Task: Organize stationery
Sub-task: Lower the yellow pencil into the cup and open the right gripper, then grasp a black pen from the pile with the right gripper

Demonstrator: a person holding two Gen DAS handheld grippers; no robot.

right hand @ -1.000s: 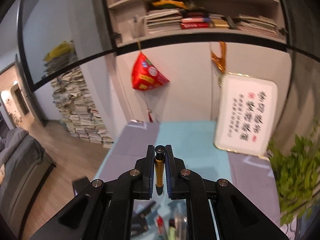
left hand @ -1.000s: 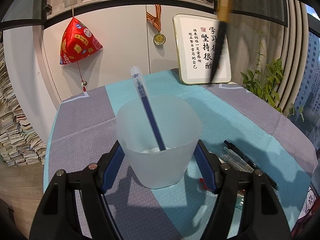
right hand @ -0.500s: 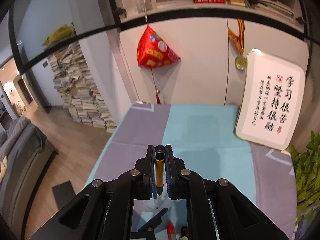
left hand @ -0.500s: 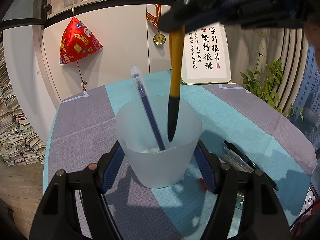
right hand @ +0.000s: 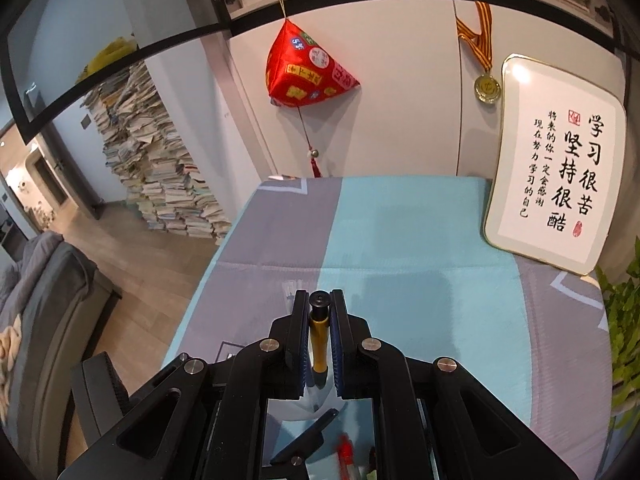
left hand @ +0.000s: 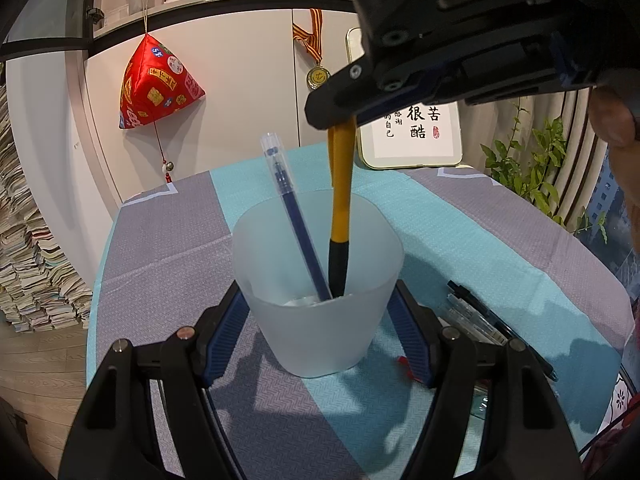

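Note:
A frosted plastic cup (left hand: 316,340) stands on the striped tablecloth, and my left gripper (left hand: 316,320) is shut on it, one blue pad on each side. A blue pen (left hand: 294,216) leans inside the cup. My right gripper (left hand: 334,118) hangs above the cup, shut on the upper end of a yellow pen (left hand: 340,192). The pen's black lower end reaches down inside the cup near the bottom. In the right wrist view the yellow pen (right hand: 319,344) is clamped between the jaws of the right gripper (right hand: 320,300), its black cap sticking out past them.
Several loose pens (left hand: 480,320) lie on the cloth right of the cup, with a small red item (left hand: 402,360) beside the right finger. A framed calligraphy board (right hand: 556,184) leans on the wall at the back; a plant (left hand: 532,176) stands at the right edge.
The right gripper came down over the cup with the yellow pen, whose tip went from above the rim to deep inside. The left gripper and the cup stayed put.

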